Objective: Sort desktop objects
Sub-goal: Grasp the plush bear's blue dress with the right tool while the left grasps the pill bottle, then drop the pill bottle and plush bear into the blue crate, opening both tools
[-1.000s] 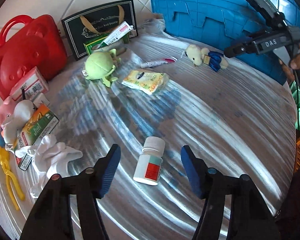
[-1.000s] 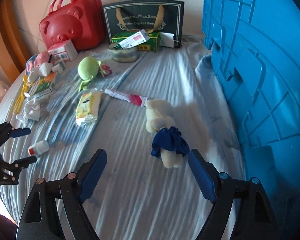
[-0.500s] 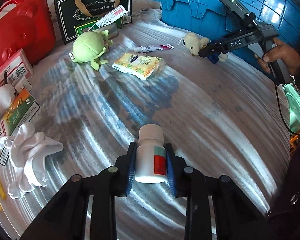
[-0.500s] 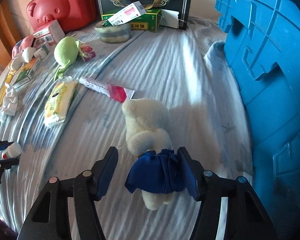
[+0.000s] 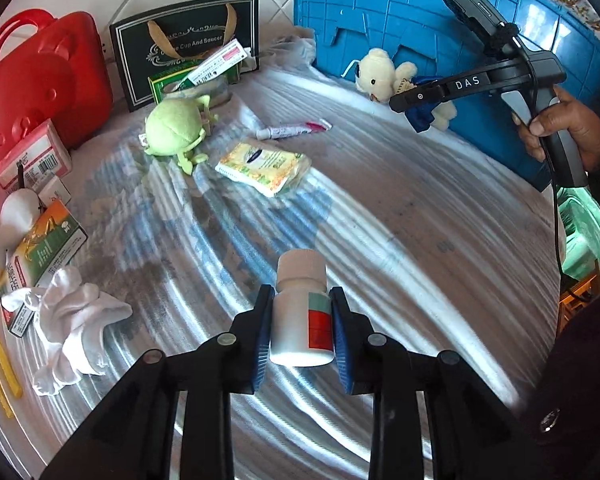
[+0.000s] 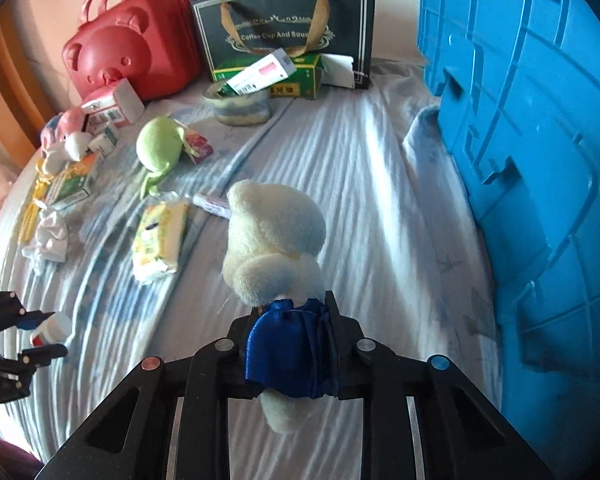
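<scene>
Each tool pinches one item, seemingly to sort both at once: the left tool (image 5: 300, 328) grips the white pill bottle (image 5: 302, 308) at 6 o'clock, while the right tool (image 6: 290, 344), jaws closing, squeezes the cream bear's (image 6: 272, 240) blue skirt above the surface (image 6: 380, 200).

On the cloth-covered tabletop (image 6: 380, 208), the green plush toy (image 6: 156, 148) is placed left of the yellow tissue pack (image 6: 160, 236); the big blue plastic crate (image 6: 540, 160) is set at the right edge.

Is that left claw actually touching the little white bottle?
Touching. The left wrist view shows both blue pads of the left gripper pressed flat on the bottle's sides, with no gap.
</scene>
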Action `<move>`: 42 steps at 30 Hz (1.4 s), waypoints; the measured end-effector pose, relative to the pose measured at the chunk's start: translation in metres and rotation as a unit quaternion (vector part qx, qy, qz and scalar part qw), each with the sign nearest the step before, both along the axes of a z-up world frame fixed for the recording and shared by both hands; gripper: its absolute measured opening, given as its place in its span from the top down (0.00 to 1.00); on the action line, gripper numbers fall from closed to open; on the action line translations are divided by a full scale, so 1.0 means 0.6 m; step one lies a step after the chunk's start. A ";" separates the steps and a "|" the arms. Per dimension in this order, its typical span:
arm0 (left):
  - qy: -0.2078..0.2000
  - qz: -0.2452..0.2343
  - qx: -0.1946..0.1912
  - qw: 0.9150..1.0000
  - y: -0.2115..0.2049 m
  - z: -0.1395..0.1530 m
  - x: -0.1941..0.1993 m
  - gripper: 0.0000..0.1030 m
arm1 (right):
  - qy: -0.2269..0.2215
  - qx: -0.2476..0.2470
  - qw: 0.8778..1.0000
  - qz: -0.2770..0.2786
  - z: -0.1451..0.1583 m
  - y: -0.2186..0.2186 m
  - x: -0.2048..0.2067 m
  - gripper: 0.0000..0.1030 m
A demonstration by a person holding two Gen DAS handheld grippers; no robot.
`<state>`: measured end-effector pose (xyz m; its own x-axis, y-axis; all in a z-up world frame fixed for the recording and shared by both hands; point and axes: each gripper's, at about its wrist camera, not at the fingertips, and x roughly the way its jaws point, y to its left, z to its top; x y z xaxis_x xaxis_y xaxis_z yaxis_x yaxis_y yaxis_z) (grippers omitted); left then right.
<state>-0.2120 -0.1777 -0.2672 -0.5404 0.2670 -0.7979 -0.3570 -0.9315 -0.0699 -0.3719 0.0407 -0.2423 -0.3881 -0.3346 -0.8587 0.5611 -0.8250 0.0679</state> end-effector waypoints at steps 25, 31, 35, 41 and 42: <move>0.280 -0.197 0.092 0.935 0.372 0.493 -0.149 0.74 | 0.277 -0.116 0.937 -0.179 0.504 0.307 0.200 0.77; 0.286 -0.183 0.071 0.938 0.492 0.539 -0.244 0.74 | 0.280 -0.112 0.922 -0.245 0.539 0.413 0.139 0.72; 0.294 -0.137 0.048 0.945 0.528 0.565 -0.259 0.43 | 0.285 -0.111 0.911 -0.275 0.547 0.454 0.127 0.62; 0.313 -0.089 0.070 0.943 0.508 0.581 -0.247 0.25 | 0.321 -0.114 0.898 -0.278 0.550 0.469 0.162 0.13; 0.313 -0.088 0.068 0.943 0.501 0.577 -0.242 0.25 | 0.321 -0.120 0.898 -0.275 0.552 0.475 0.166 0.13</move>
